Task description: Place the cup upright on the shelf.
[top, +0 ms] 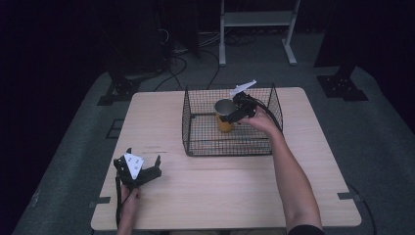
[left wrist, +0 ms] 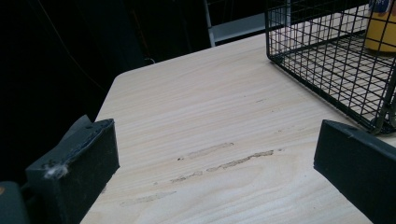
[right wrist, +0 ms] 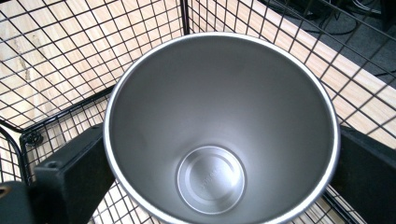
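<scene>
**Cup in basket, between my right jaws**

My right gripper (top: 234, 115) reaches into the wire basket (top: 195, 128); the cup (right wrist: 219, 126) stands between its jaws. The basket sits ahead-right of my left gripper (top: 139, 169) jaws, over bare counter (left wrist: 210, 140).

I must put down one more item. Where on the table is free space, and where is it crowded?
Bare wood lies left of the wire basket, between it and the left gripper, and along the table near edge. Inside the basket it is crowded: the right gripper holds the yellow cup there.
</scene>
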A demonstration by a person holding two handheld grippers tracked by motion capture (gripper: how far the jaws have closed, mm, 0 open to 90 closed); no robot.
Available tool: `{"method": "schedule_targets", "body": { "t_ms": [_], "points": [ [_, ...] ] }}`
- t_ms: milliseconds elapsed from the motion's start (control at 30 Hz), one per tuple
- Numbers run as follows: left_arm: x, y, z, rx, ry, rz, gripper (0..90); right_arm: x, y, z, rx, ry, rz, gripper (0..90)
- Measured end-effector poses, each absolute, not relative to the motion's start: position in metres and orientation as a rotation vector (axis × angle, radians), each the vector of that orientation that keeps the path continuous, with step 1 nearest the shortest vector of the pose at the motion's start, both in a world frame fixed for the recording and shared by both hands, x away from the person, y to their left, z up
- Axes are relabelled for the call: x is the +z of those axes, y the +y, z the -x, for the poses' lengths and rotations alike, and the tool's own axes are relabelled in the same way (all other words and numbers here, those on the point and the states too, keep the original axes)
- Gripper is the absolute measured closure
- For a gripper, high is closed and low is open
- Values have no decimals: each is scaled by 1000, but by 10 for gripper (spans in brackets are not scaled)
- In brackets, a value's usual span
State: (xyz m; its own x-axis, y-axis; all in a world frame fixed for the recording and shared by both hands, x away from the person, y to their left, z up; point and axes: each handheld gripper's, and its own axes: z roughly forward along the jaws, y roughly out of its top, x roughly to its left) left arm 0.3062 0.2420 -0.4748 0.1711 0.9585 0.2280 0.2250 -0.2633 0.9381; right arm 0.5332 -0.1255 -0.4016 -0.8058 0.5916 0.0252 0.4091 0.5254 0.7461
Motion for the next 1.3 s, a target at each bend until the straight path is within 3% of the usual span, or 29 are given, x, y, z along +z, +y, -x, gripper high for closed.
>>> {"method": "schedule_targets", "body": {
  "t_ms": [1300],
  "points": [
    [-475, 241, -307, 1158, 1152, -1647, 0, -366, -142, -516, 1352, 2415, -883, 0]
  ]
}}
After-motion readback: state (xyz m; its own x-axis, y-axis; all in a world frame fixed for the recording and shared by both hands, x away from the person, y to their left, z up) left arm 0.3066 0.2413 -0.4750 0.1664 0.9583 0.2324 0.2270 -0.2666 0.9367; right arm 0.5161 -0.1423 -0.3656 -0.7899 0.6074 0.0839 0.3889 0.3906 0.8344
